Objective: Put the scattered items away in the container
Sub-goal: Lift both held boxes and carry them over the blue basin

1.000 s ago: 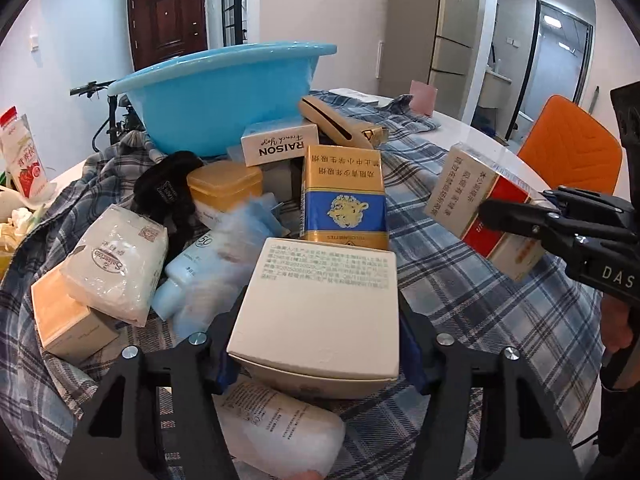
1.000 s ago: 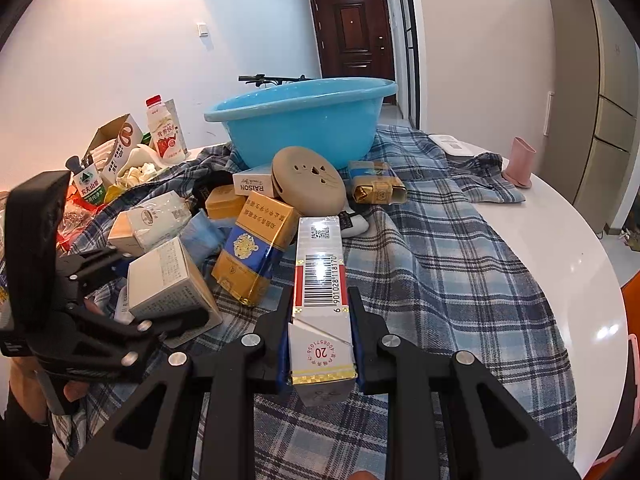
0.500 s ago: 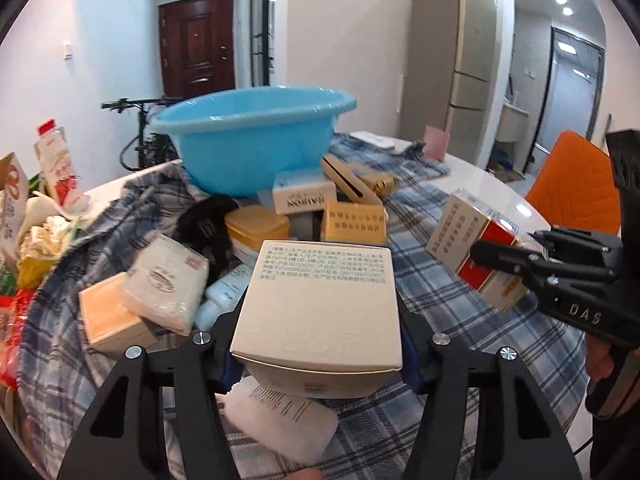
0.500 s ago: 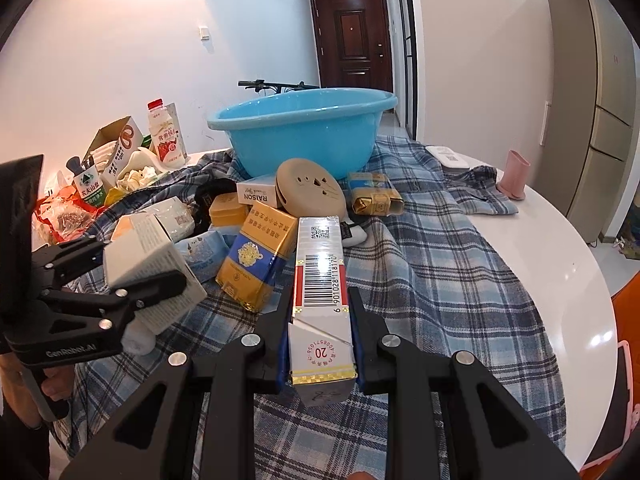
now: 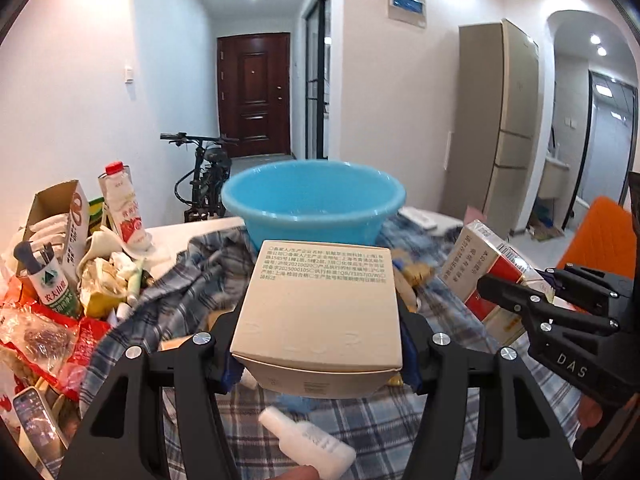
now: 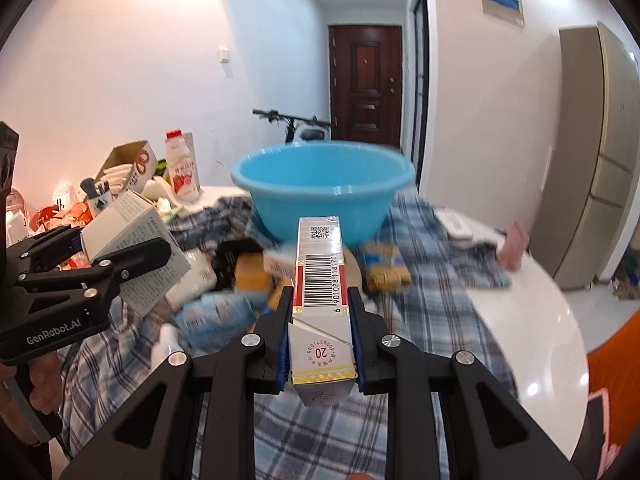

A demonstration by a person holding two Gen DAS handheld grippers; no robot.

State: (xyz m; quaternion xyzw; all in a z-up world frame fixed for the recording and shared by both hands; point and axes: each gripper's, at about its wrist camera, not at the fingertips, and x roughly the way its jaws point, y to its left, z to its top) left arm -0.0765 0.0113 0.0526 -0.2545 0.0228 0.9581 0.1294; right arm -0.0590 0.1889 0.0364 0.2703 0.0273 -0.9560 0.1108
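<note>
Hand-held grippers (image 5: pixel 318 354) (image 6: pixel 320 316) (both loaded) face basin (image 6: pixel 322 188) over clutter (image 6: pixel 224 280).

We read "GenRobot.AI" on the left gripper (image 6: pixel 120 264) body and "DAS" on the right gripper (image 5: pixel 516 296) body. The red-and-white carton (image 6: pixel 320 280) carries a barcode numbered 6901028118170, a QR code, and a round seal marked "20".
</note>
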